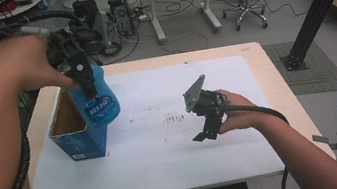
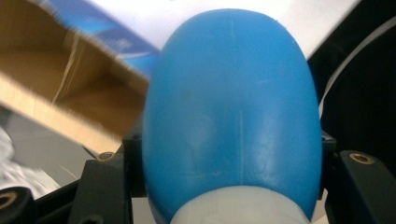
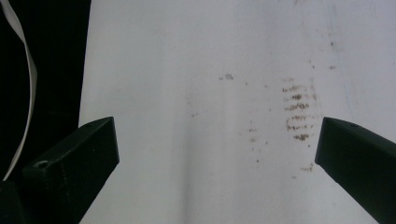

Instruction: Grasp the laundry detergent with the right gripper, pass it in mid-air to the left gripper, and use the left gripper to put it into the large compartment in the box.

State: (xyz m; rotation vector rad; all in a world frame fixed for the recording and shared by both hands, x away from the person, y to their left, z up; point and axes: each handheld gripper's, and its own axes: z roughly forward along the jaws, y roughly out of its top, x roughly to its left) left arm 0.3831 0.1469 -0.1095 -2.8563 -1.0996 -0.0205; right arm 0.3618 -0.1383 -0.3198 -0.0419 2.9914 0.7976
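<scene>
White matting (image 1: 166,160) covers the table, stained mid-sheet. Left gripper (image 1: 84,79) pinches the blue bottle (image 1: 99,102) above the open blue carton (image 1: 72,126), seemingly for boxing it. Right gripper (image 1: 206,132), jaws spread and empty, idles over the mat.

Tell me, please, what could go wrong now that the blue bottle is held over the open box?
1. The left gripper clamps the blue bottle on its smooth, rounded body; it could slip or swivel.
2. The bottle hangs at the open box edge; it may catch the rim and tip the box.
3. The right gripper, jaws open, isn't steadying the box.
</scene>
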